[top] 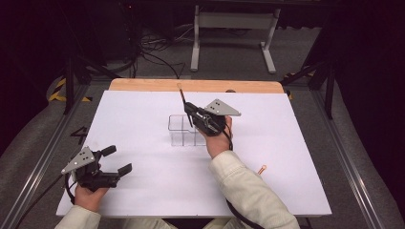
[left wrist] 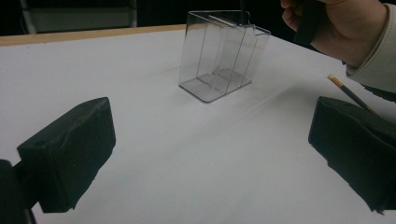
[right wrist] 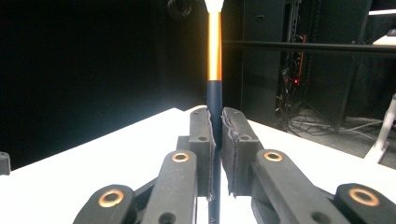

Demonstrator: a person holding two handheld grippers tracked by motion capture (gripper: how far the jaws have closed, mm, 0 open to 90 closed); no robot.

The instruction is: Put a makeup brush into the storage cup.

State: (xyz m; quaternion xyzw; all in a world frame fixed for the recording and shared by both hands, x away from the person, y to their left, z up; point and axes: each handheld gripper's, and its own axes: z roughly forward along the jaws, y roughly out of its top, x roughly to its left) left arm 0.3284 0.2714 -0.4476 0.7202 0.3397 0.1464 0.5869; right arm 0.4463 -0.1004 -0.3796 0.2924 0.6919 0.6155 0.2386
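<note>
We are observing the right claw [top: 191, 110] clamping a dark brush [right wrist: 214, 100] with an orange band and pale tip; its jaws are pressing flat on the handle from both sides, and the brush is standing tilted above the clear compartment box [top: 185, 130], tip pointing up and away from the person; the lower end is dipping towards the box, though we cannot tell whether it is yet inside a compartment. The left claw [top: 116, 162] is resting near the front left corner of the white surface [top: 143, 191], jaws spread wide and holding nothing; in the left gripper view its pads [left wrist: 70, 154] are framing the box [left wrist: 219, 56] from well apart.

We are judging the step in hand to be the lowering of the brush into the box; the next move is calling for a straight descent between the dividers, then a release without tipping the light container.

A second brush [top: 261, 169] is lying on the surface just beside the right sleeve, near the right edge; we are marking it as the likely next item. Open room is lying all around the box; the far wooden edge [top: 143, 85] is sitting well behind it, so no obstruction is arising there; the sleeve may be brushing the spare item.
</note>
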